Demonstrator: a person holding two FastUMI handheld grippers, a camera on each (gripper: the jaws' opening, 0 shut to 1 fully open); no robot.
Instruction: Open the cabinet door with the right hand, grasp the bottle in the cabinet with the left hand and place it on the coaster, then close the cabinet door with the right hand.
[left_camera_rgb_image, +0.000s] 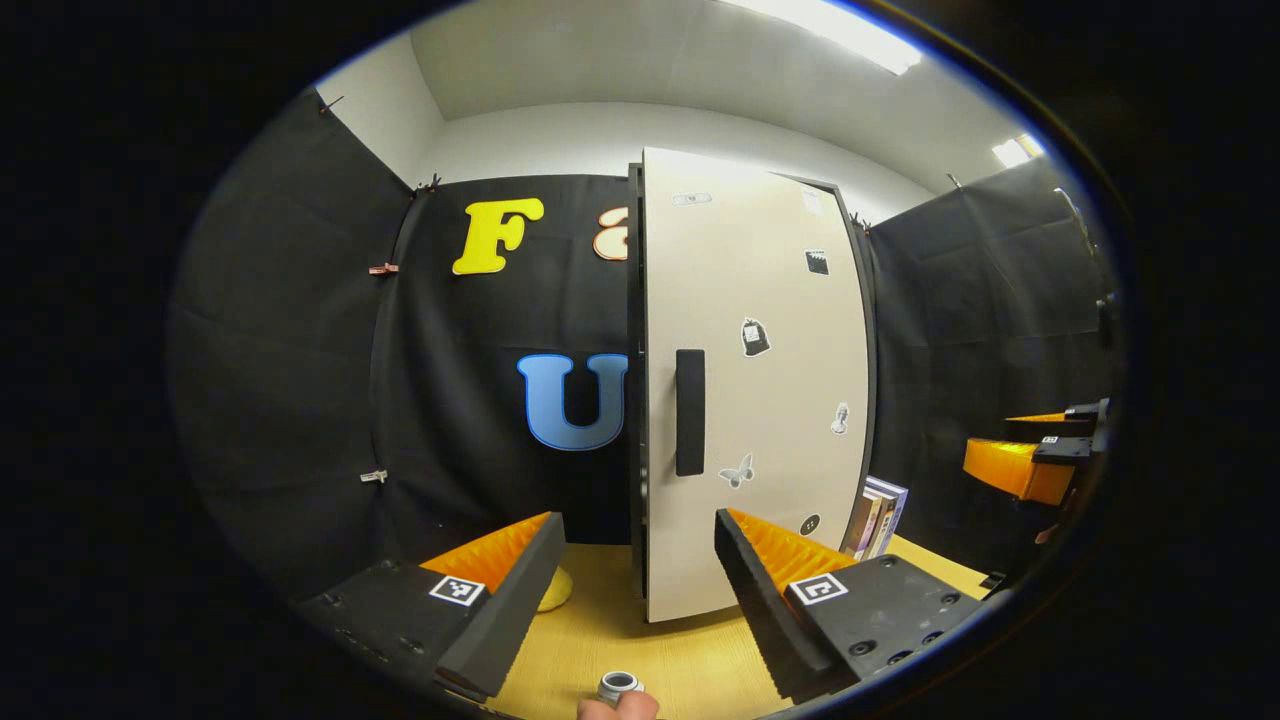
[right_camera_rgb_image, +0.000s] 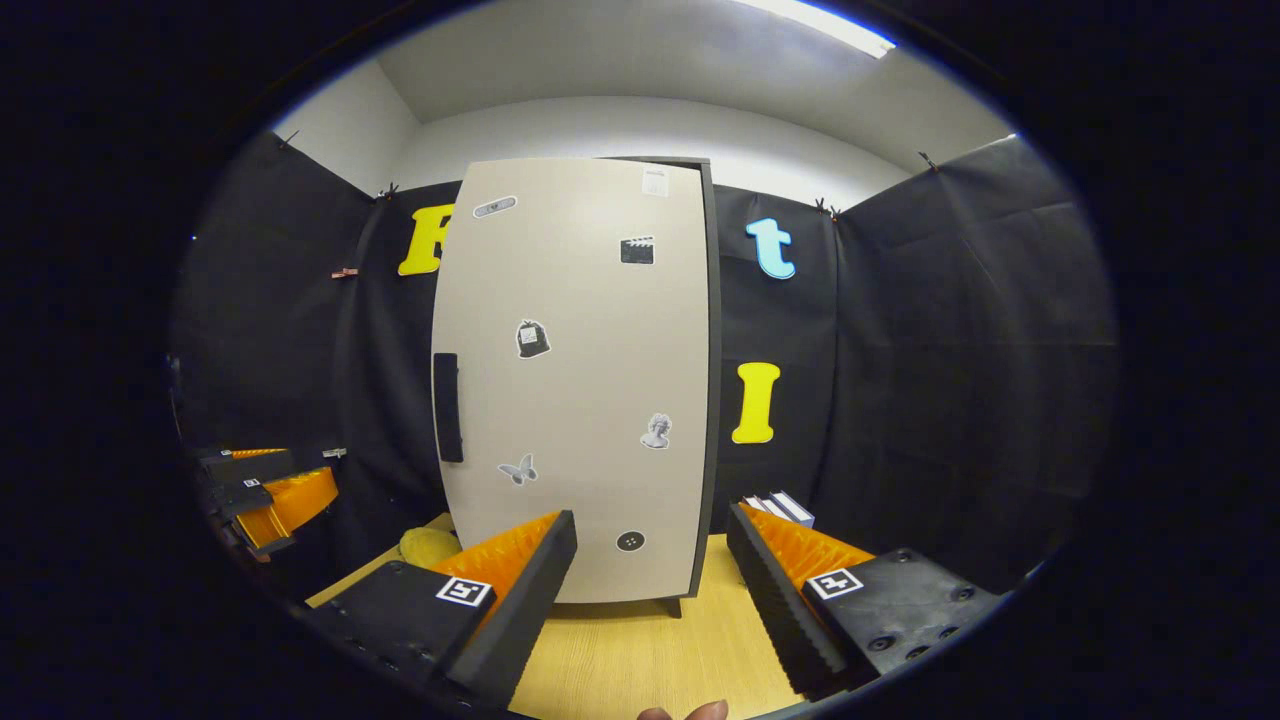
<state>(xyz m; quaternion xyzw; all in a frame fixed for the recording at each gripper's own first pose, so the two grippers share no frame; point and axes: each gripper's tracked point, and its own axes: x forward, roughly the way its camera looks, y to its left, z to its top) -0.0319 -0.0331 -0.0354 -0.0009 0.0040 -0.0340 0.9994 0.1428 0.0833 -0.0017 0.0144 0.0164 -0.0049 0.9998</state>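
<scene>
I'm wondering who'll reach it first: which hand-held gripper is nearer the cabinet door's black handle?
Left, it seems. The left hand-held gripper faces the handle straight ahead; the right hand-held gripper sits off to its right, facing the door's middle.

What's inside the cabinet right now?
Cannot tell: the cabinet door is closed, its handle untouched, hiding any bottle. Books stand beside the cabinet, outside it.
</scene>
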